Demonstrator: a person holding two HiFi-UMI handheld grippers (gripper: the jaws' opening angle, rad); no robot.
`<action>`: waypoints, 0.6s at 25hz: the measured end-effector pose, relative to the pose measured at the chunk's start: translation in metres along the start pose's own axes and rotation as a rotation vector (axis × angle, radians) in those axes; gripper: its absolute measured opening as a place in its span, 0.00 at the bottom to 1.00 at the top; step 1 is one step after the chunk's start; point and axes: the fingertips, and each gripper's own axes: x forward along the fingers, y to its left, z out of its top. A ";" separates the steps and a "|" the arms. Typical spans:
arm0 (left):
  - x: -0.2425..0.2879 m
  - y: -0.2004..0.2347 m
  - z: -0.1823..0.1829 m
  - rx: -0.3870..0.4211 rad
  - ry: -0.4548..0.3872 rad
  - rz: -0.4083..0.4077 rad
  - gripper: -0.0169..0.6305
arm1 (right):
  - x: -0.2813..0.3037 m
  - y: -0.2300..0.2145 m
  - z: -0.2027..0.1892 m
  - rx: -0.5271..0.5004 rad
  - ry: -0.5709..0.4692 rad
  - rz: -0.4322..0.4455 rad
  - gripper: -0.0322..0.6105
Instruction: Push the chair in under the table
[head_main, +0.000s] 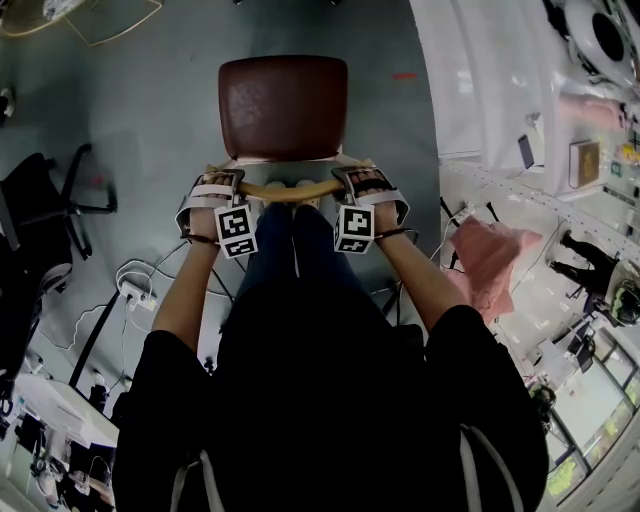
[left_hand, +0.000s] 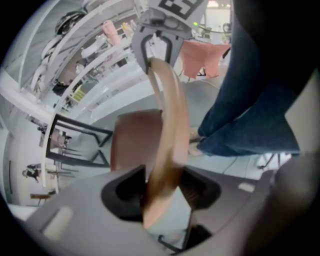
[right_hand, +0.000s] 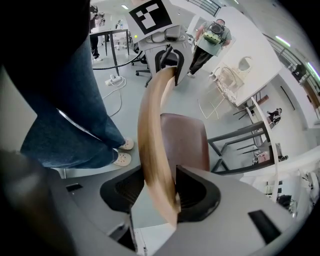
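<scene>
Seen from the head view, a person stands behind a brown-seated chair (head_main: 283, 105) at 12 o'clock on the grey floor (head_main: 150, 100). The left tongs (head_main: 225, 182) are clenched on the chair's curved wooden backrest rail (head_main: 290, 190) near its 9 o'clock end. The right tongs (head_main: 358, 180) grasp the same rail near its 3 o'clock end. The white table (head_main: 480, 90) lies at 2 o'clock, apart from the chair. A pink cloth (head_main: 490, 260) hangs at 3 o'clock.

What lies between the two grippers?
The chair's curved light-wood back rail spans from left gripper to right gripper, both clamped on it, as the head view shows.
</scene>
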 end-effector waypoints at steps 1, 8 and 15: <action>0.001 0.006 -0.001 0.004 -0.002 0.003 0.35 | 0.002 -0.006 0.000 0.002 0.004 -0.001 0.36; 0.011 0.041 -0.007 0.017 -0.023 0.021 0.34 | 0.013 -0.042 -0.005 -0.010 0.044 -0.017 0.36; 0.022 0.080 -0.011 0.027 -0.038 0.034 0.34 | 0.025 -0.078 -0.013 0.018 0.092 -0.031 0.36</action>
